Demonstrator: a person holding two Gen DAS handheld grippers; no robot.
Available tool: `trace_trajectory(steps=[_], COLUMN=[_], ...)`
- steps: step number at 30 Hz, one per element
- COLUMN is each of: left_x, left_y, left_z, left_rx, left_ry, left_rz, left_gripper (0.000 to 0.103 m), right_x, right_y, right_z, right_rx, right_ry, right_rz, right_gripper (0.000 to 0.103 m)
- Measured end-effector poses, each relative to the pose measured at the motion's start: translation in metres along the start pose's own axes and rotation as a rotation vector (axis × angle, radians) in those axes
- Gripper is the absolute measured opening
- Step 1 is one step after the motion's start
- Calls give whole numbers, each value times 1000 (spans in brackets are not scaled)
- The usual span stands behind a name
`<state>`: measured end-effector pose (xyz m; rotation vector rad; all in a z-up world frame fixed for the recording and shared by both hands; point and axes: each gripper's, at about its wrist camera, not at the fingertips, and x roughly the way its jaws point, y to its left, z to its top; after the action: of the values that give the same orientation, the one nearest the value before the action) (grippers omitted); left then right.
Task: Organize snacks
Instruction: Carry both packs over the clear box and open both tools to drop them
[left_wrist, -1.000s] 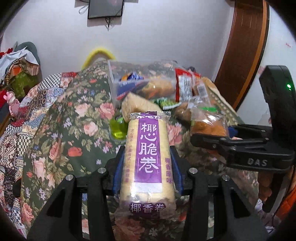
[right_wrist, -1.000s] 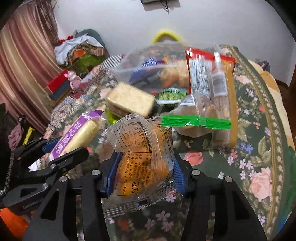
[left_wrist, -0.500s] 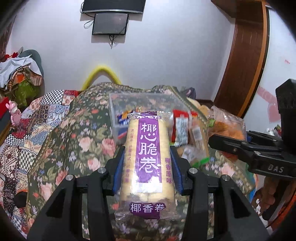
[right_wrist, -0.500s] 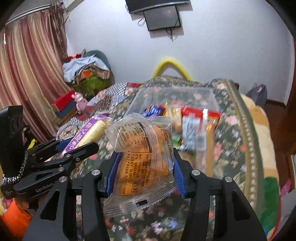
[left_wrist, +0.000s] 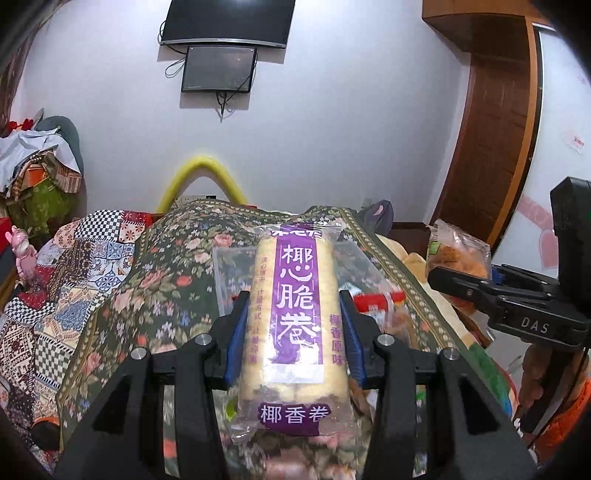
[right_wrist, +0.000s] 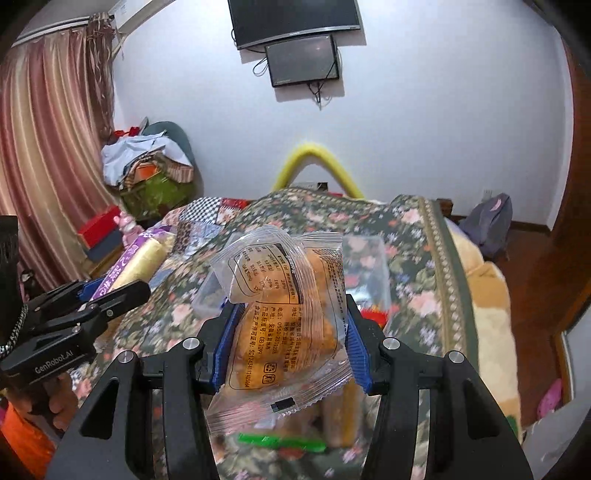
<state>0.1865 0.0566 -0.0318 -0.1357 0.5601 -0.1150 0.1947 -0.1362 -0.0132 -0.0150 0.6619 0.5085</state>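
Note:
My left gripper is shut on a long purple-labelled coconut roll pack, held up over the floral bedspread. My right gripper is shut on a clear packet of orange-brown pastry. Each gripper shows in the other's view: the right gripper with its packet at the right edge, the left gripper with the purple pack at the left. A clear plastic bin lies on the bed behind both packs, largely hidden. More snack packs lie below, blurred.
A red-edged snack pack and a green-sealed bag lie near the bin. A patchwork quilt covers the bed's left side. Clothes pile and curtain stand at left, a wooden door at right.
Both grippers have risen with their packs still held. The snack pile and clear bin have dropped lower in both views, and the wall screens have come into sight.

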Motion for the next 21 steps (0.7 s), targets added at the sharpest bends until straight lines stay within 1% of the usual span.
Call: trace_trajectory(steps=[4,9,14,17,21], left_x=[19,55,94,118,148], left_y=[4,11,21,26,37], left_z=[14,27,31,31,31], left_rx=[3,6,10,19,9], left_ry=[-5,24,82,120,185], left_rz=[9,18,31,53,44], left_gripper=[45,45,45,45,45], right_x=[13,40,75,93,117], right_y=[-10,-21,-33,-42,-52], right_z=[14,27,34,36,39], right_rx=[-8,3,7,8,2], right_ry=[-12,4,58,98,167], right_rz=[-26,-32,-35,-36,-40], right_gripper=[48,48,49,49,49])
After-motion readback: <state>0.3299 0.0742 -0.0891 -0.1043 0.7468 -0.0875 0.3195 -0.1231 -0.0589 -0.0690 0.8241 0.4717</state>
